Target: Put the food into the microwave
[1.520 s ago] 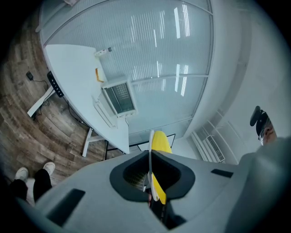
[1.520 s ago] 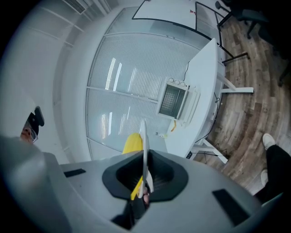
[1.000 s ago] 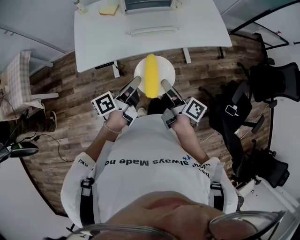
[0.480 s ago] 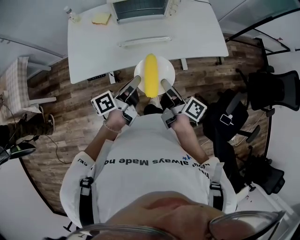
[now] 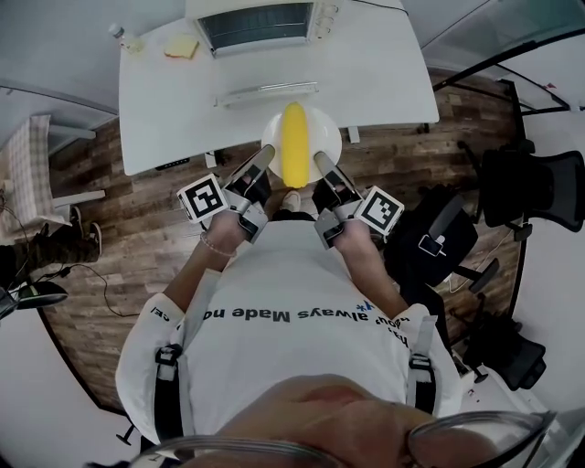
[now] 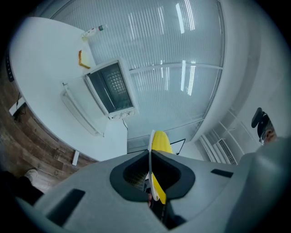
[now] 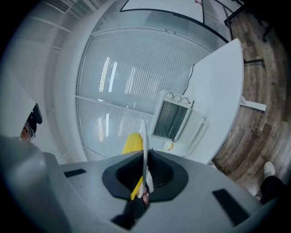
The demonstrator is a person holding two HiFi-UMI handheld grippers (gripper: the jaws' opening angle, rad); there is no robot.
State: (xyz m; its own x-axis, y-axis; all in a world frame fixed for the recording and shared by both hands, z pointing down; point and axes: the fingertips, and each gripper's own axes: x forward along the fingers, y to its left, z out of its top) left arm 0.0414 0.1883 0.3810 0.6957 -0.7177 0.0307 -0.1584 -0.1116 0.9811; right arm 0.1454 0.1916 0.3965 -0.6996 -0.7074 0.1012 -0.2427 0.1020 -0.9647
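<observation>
A white plate (image 5: 322,137) carries a long yellow piece of food (image 5: 294,146), and I hold it in the air at the near edge of the white table (image 5: 384,73). My left gripper (image 5: 260,164) is shut on the plate's left rim and my right gripper (image 5: 323,165) on its right rim. The microwave (image 5: 260,23) stands at the table's far side with its door (image 5: 268,91) folded down. From the left gripper view, the plate (image 6: 150,150) shows edge-on between the jaws of the gripper (image 6: 152,179), with the food (image 6: 160,142) behind. The right gripper (image 7: 144,176) grips the plate (image 7: 144,145) the same way.
A yellow pad (image 5: 181,46) and a small bottle (image 5: 122,35) lie left of the microwave. Black office chairs (image 5: 539,183) stand on the wooden floor to the right, one of them (image 5: 437,239) close to my right arm. A light chair (image 5: 41,155) is at the left.
The table and microwave have drawn closer and lower in the head view as the person walks forward. Both grippers keep the plate in the same hold.
</observation>
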